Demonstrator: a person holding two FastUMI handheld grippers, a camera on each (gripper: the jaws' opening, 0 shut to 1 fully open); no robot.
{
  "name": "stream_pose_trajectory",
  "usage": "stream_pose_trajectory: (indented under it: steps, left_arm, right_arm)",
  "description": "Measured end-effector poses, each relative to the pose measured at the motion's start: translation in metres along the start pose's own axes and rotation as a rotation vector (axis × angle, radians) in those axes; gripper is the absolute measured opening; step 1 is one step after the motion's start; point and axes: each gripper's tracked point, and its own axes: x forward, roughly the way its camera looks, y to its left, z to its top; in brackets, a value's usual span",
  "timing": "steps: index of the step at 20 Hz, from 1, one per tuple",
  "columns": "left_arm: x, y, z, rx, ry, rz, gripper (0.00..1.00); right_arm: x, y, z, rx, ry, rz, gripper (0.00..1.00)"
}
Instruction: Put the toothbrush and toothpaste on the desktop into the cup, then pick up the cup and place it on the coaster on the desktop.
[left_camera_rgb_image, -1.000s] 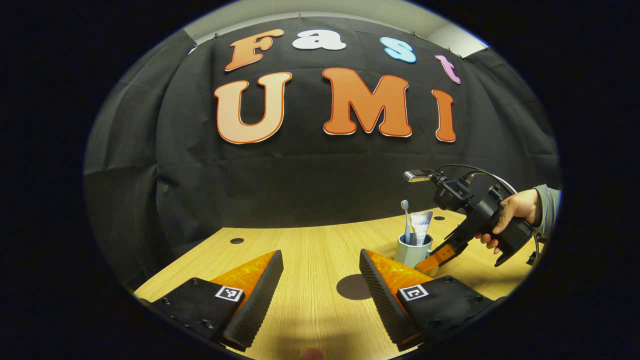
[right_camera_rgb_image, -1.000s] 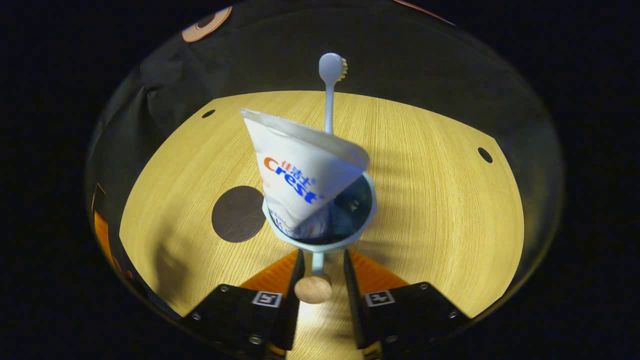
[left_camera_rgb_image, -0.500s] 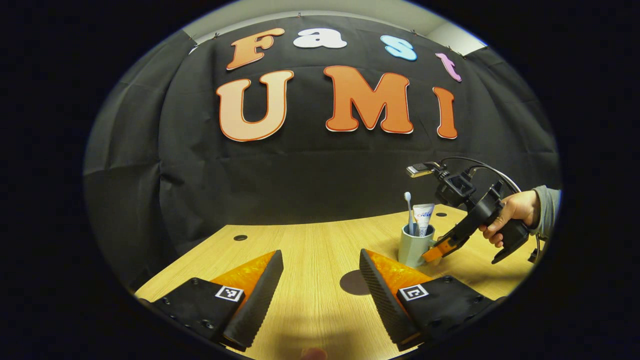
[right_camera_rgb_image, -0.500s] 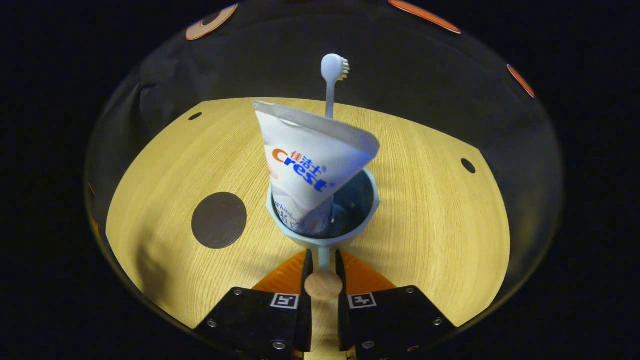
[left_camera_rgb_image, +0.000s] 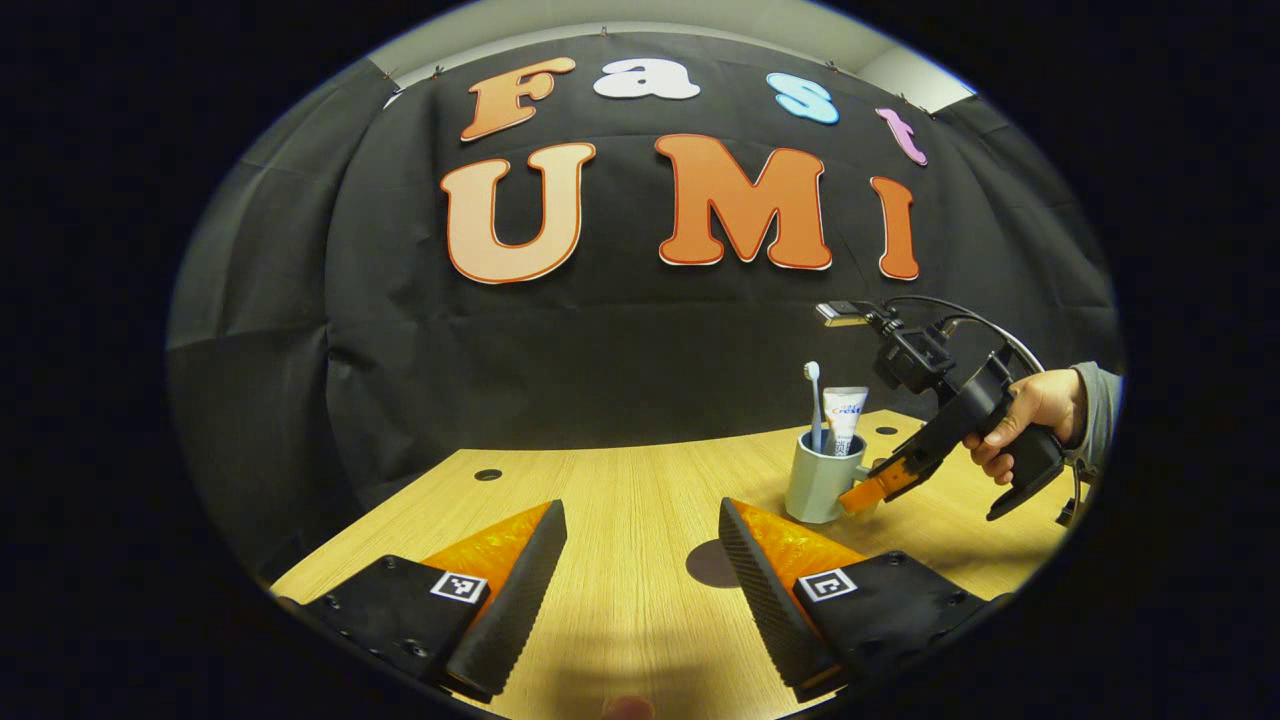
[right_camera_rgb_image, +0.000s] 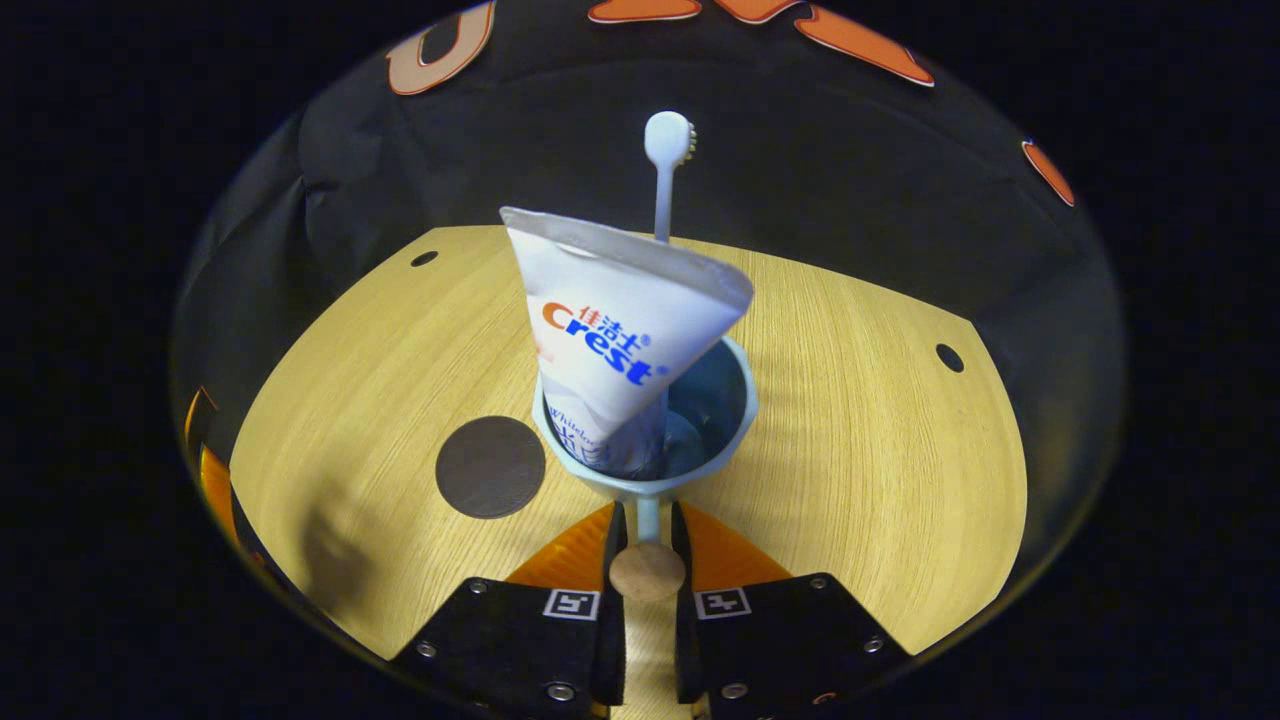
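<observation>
My right gripper has clamped tight on the cup's handle and lifted the cup off the desk, toothbrush and toothpaste inside. Coaster sits just beside it. Left gripper idles wide open, empty.

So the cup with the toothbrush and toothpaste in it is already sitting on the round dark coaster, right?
Not yet. The cup does hold the toothbrush and toothpaste, but the right gripper view shows the coaster bare, off to the cup's side. The right gripper is shut on the cup's handle.
</observation>
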Motion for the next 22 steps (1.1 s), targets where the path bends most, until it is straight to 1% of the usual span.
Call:
stream_pose_trajectory:
  steps: [2,3,4,5,8,12,13,16,17,22]
  left_arm:
    - [0.0,0.0,0.0,0.008,-0.003,0.0,0.97]
    - [-0.001,0.0,0.0,0.009,-0.003,-0.001,0.99]
    - [-0.001,-0.001,0.0,0.011,-0.003,-0.001,0.97]
    - [-0.002,-0.001,0.0,0.013,-0.002,0.001,0.99]
    - [-0.002,0.0,0.0,0.013,-0.004,0.01,0.99]
    - [-0.007,0.012,-0.007,0.001,0.004,0.028,0.95]
    - [-0.008,0.013,-0.006,0.0,0.006,0.031,0.97]
    - [-0.009,0.015,-0.008,0.003,0.012,0.039,0.97]
    - [-0.011,0.016,-0.009,0.003,0.012,0.041,0.99]
    - [-0.01,0.02,-0.013,0.004,0.022,0.046,0.97]
  right_arm:
    - [0.0,0.001,0.001,-0.017,-0.009,0.021,0.2]
    - [0.001,0.001,0.001,-0.029,-0.012,0.027,0.2]
    - [0.002,0.0,0.001,-0.038,-0.013,0.033,0.2]
    - [0.002,0.001,0.001,-0.046,-0.013,0.04,0.2]
    - [0.001,0.002,0.002,-0.07,-0.012,0.065,0.2]
    - [0.003,0.003,0.004,-0.104,-0.009,0.091,0.2]
    - [0.003,0.003,0.004,-0.112,-0.007,0.099,0.2]
    - [0.004,0.002,0.003,-0.14,0.002,0.114,0.2]
    - [0.003,0.001,0.004,-0.148,0.008,0.122,0.2]
    - [0.002,-0.004,0.004,-0.183,0.033,0.143,0.2]
